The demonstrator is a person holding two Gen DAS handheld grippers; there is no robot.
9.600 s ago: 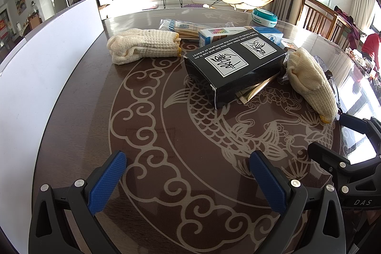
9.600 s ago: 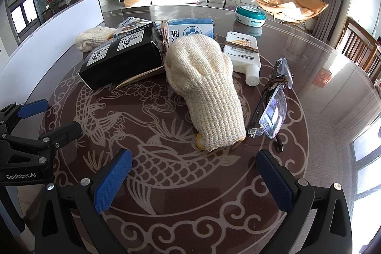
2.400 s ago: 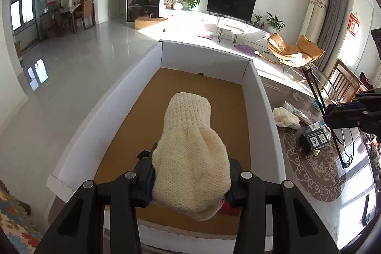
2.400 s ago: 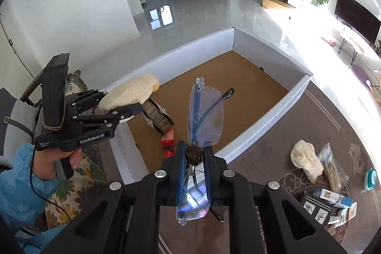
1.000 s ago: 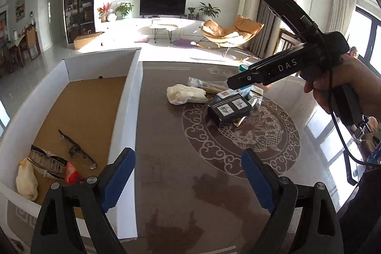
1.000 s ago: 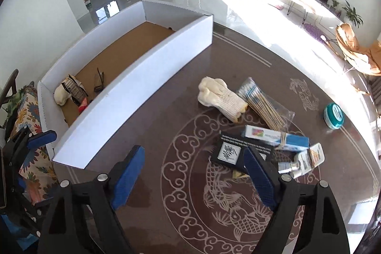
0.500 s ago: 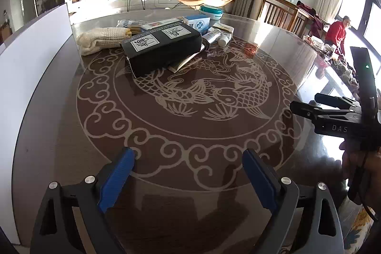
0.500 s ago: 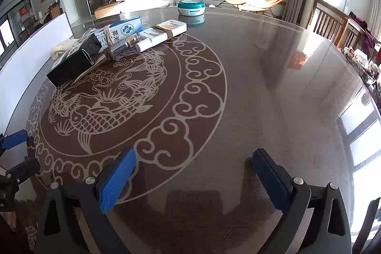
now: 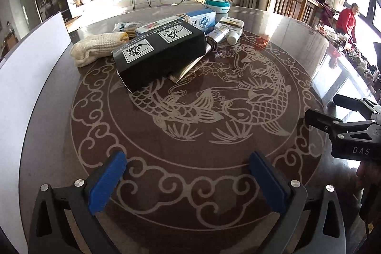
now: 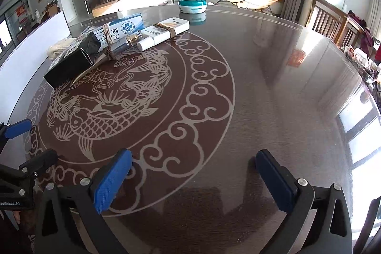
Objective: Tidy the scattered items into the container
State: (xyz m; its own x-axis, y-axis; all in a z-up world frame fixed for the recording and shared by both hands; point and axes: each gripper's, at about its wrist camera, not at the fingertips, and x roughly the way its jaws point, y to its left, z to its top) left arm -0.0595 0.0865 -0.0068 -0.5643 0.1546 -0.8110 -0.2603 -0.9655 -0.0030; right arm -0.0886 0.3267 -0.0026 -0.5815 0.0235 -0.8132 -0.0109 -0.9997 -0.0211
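Two grippers hang over the near part of the round counter [image 9: 297, 44], both pointed down at its glossy dark top with the fish and cloud pattern. On the left gripper [image 9: 188, 180] the jaws are opening, the blue fingers [image 9: 107, 180] spread wide with only bare counter between them. The right gripper [image 10: 194, 180] shows the same — fingers [image 10: 112, 180] far apart, released, grasping nothing.

Further back on the counter lies the pile of scattered items. A black box [image 9: 159, 56] with white printed labels sits nearest, tilted on something flat under it. Just beside its left end lies a cream knitted glove [image 9: 95, 48]. Behind the box are a bag of cotton swabs [image 9: 126, 26] and a blue-and-white carton [image 10: 121, 29] tied with string, and to the right a white tube [image 10: 164, 33], also tied — its cap toward the camera. A teal round tin [image 10: 193, 4] stands apart near the far edge.

Along the left side runs the white wall of the container [image 9: 31, 68]; its inside is hidden from both views.
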